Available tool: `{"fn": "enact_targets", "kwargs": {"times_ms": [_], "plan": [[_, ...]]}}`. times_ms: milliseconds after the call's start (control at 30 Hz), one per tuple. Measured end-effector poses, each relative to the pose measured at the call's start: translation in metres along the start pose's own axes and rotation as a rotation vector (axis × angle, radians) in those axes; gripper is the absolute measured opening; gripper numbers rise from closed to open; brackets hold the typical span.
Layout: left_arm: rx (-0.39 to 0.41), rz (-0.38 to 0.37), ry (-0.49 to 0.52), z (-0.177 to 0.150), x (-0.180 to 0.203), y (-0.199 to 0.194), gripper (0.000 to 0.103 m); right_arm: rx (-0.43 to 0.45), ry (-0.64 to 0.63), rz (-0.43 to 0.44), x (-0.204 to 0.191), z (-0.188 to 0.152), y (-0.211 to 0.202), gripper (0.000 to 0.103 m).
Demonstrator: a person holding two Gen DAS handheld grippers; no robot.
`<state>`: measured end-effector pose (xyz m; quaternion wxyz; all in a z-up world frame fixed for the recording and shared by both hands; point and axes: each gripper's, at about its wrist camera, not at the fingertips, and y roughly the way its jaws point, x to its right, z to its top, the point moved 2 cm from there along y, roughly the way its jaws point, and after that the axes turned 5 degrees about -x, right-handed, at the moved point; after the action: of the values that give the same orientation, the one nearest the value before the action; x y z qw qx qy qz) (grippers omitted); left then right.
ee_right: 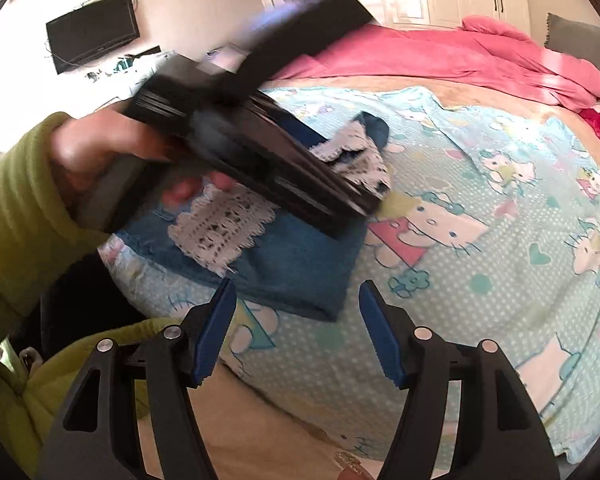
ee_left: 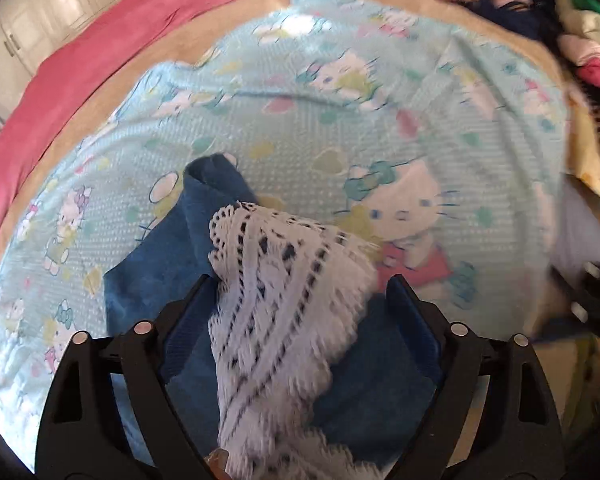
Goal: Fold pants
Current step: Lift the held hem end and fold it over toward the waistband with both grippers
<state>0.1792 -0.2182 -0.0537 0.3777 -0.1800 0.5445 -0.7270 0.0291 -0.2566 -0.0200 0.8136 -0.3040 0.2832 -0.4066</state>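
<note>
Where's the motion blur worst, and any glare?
Right wrist view: the left tool and the hand holding it smear badly; the bedsheet stays sharp. Left wrist view: the white lace on the pants is soft, the sheet washed out near the top.

The pants [ee_right: 284,264] lie on the sheet [ee_right: 480,300] near its front edge. The left hand-held gripper [ee_right: 356,196] hangs over the pants; the right hand-held gripper [ee_right: 296,332] sits before them. Behind the sheet lies a blanket [ee_right: 440,56].
</note>
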Motion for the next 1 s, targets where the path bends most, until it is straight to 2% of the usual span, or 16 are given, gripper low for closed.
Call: {"fn": "enact_targets", "kwargs": {"times_ms": [33,67,200,300,433,533,600,667,800,933,1000], "plan": [[-0.005,0.006,-0.010,0.001,-0.003,0.005,0.058,0.002,-0.010,0.003,-0.002,0.001,0.001,0.063],[-0.007,-0.025,-0.048,0.002,-0.013,0.009,0.046,0.006,-0.022,0.007,-0.007,0.003,0.004,0.063],[0.017,-0.228,-0.241,-0.006,-0.056,0.005,0.026,0.016,-0.108,0.006,-0.030,0.012,0.016,0.063],[0.045,-0.342,-0.359,-0.020,-0.085,-0.004,0.025,0.009,-0.192,0.010,-0.054,0.022,0.033,0.063],[0.077,-0.421,-0.460,-0.039,-0.112,-0.009,0.025,-0.021,-0.300,0.003,-0.087,0.031,0.060,0.063],[0.079,-0.462,-0.521,-0.051,-0.123,-0.002,0.028,-0.045,-0.368,-0.052,-0.102,0.033,0.073,0.063],[0.083,-0.490,-0.552,-0.055,-0.127,0.001,0.036,-0.059,-0.387,-0.075,-0.107,0.033,0.080,0.063],[0.101,-0.545,-0.591,-0.060,-0.132,0.003,0.040,-0.077,-0.396,-0.084,-0.108,0.031,0.085,0.063],[0.145,-0.634,-0.645,-0.067,-0.139,0.000,0.055,-0.095,-0.420,-0.122,-0.108,0.029,0.095,0.061],[0.173,-0.682,-0.686,-0.068,-0.148,-0.003,0.066,-0.094,-0.402,-0.114,-0.104,0.034,0.100,0.052],[0.177,-0.682,-0.700,-0.068,-0.150,-0.002,0.070,-0.092,-0.412,-0.111,-0.104,0.035,0.100,0.046]]}}
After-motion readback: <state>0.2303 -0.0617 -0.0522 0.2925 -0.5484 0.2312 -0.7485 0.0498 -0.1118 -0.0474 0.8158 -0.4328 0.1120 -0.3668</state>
